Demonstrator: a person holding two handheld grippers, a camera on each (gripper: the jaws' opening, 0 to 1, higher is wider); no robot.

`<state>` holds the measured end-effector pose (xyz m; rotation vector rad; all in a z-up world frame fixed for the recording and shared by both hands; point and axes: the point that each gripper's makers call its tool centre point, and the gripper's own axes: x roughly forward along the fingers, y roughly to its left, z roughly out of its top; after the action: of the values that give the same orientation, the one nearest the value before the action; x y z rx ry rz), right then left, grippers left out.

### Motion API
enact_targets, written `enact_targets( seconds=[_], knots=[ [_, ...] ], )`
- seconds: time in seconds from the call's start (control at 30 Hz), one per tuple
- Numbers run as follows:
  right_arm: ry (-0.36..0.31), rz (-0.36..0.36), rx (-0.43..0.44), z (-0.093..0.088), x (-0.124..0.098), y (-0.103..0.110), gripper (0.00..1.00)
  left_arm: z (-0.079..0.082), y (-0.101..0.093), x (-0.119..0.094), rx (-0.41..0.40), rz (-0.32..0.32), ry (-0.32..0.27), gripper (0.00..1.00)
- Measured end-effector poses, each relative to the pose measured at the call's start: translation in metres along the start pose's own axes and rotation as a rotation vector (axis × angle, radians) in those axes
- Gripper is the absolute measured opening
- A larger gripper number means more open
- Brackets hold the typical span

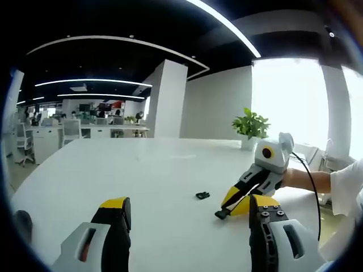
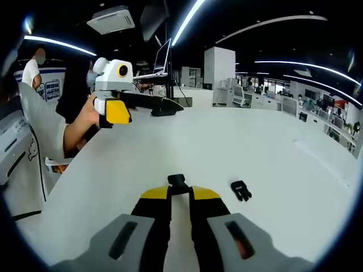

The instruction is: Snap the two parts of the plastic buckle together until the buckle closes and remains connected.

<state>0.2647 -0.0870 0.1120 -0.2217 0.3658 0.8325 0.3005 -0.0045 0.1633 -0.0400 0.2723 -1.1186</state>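
One black buckle part [image 2: 177, 182] sticks out from between the tips of my right gripper [image 2: 180, 194], which is shut on it low over the white table. From the left gripper view, that same gripper [image 1: 228, 205] comes in from the right, its tips at the tabletop with the part [image 1: 220, 215] poking out. The second black buckle part [image 1: 202, 195] lies loose on the table just beyond it, a short way to the right of the held part [image 2: 241, 190] in the right gripper view. My left gripper [image 1: 190, 211] hovers above the table, jaws wide open, nothing between them.
The large white table [image 1: 142, 170] stretches far ahead. A potted plant [image 1: 249, 127] stands at its far edge by the window. A person's hand [image 2: 85, 122] and white sleeve [image 1: 347, 190] hold the grippers. Office desks and chairs fill the background.
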Motion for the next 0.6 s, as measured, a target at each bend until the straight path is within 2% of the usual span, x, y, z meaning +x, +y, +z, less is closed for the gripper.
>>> enact_targets(
  seconds=[0.2, 0.6],
  knots=[
    [-0.017, -0.03, 0.005, 0.001, -0.014, -0.002, 0.11, -0.001, -0.007, 0.008, 0.022, -0.042, 0.016, 0.87],
    [-0.058, -0.076, 0.026, 0.004, -0.034, -0.012, 0.1, -0.003, -0.004, 0.021, 0.038, -0.052, 0.035, 0.87]
  ],
)
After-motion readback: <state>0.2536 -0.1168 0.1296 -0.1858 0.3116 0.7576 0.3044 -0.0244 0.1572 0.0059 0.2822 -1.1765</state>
